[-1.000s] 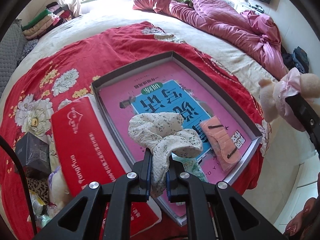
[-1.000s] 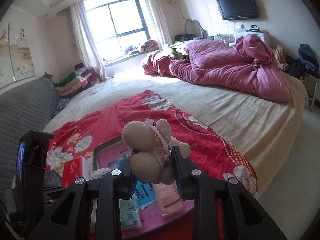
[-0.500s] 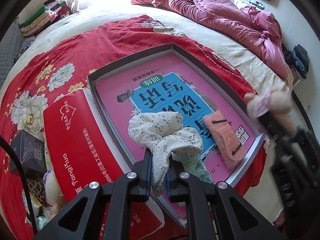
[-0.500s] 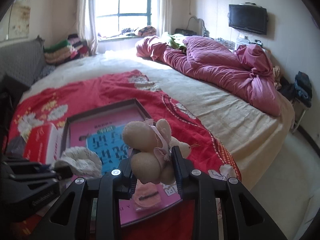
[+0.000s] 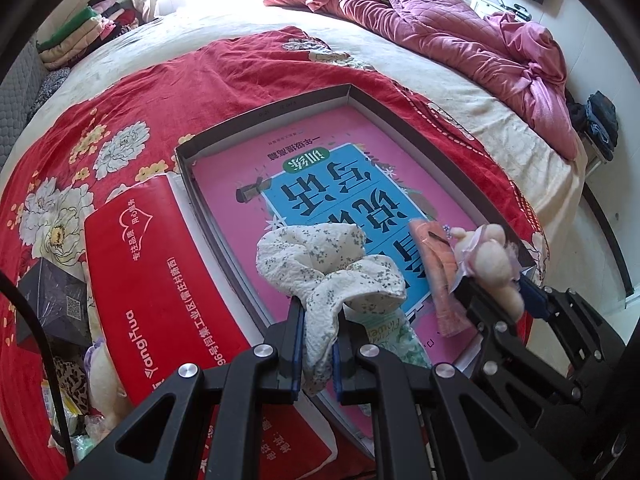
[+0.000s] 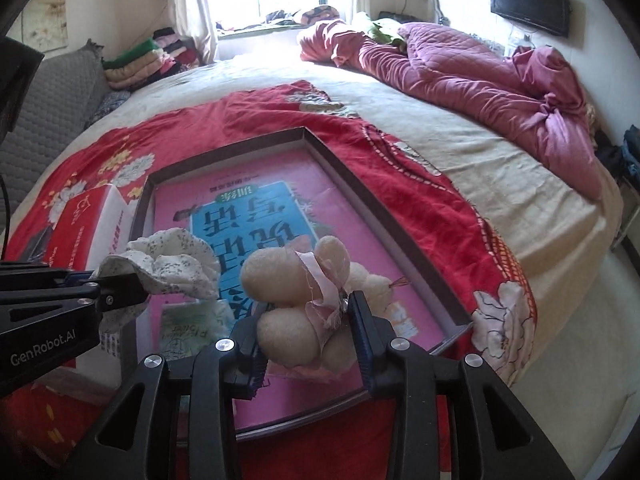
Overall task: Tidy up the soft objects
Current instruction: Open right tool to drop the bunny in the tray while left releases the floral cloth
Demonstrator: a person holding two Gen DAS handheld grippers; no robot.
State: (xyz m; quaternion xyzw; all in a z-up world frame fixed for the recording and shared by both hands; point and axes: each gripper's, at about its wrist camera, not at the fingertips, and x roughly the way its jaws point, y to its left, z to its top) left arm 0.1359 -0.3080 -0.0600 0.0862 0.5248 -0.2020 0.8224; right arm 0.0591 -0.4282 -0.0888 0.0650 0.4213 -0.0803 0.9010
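Observation:
A shallow dark-rimmed tray (image 5: 264,110) with a pink and blue book in its bottom lies on the red flowered blanket (image 5: 120,92). My left gripper (image 5: 318,332) is shut on a cream floral cloth (image 5: 320,264) and holds it above the tray's near left part. My right gripper (image 6: 308,332) has a beige plush toy (image 6: 288,280) with a pink ribbon between its pads, low over the tray's near right corner. Its jaws are opening, and the toy still touches both pads. A peach pouch (image 5: 434,256) and a green packet (image 6: 188,328) lie in the tray.
A red carton (image 5: 152,272) lies against the tray's left side, with a black box (image 5: 52,300) and several small soft items beyond it. A crumpled pink quilt (image 5: 460,28) sits at the bed's far right. Folded clothes (image 6: 136,60) are stacked by the window.
The right gripper has come down and in over the tray's near right corner with the plush toy, and its jaws have widened a little. The left gripper has stayed put with the cloth.

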